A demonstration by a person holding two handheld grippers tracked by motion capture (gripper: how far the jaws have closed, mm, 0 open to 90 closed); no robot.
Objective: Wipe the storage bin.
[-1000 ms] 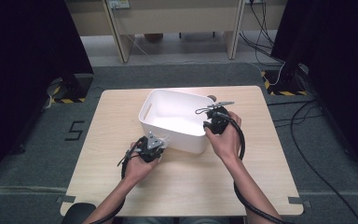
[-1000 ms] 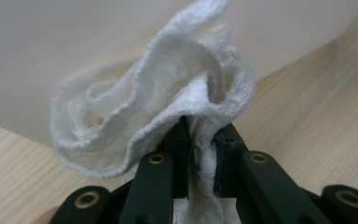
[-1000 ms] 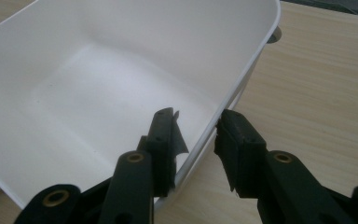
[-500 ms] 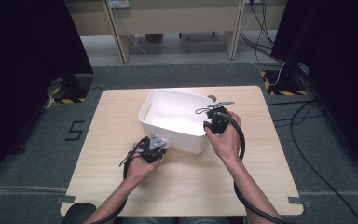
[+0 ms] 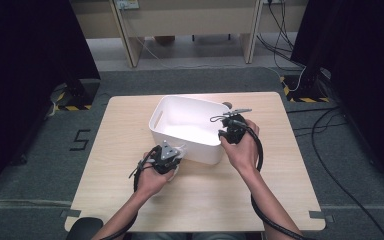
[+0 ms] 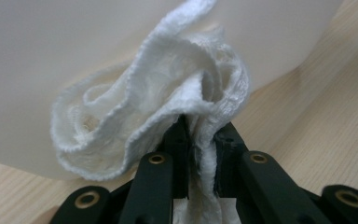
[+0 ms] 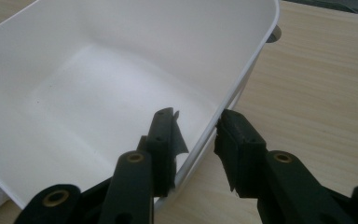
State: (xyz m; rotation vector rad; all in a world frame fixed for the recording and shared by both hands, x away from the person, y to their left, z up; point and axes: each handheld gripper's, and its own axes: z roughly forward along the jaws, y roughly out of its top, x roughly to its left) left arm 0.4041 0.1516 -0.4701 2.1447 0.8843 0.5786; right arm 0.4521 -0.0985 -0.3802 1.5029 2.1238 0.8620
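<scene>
In the lower middle of the high view, the left gripper [image 5: 176, 154] is clenching a crumpled white cloth [image 6: 168, 107] right against the outer wall of the white bin [image 5: 182, 125], which is standing on the bench [image 5: 125, 125]. At the right of the bin, the right gripper [image 7: 196, 140] is straddling the rim, one jaw inside and one outside, not pressing on it

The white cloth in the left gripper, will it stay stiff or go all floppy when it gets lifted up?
Probably floppy: the white cloth bunches into soft folds above the left gripper, whose jaws pinch it shut. It looks light, since a small pinch holds the whole bundle. It likely won't slip easily, because its surface looks rough and nubbly. It should drape against the white bin rather than push it.
</scene>
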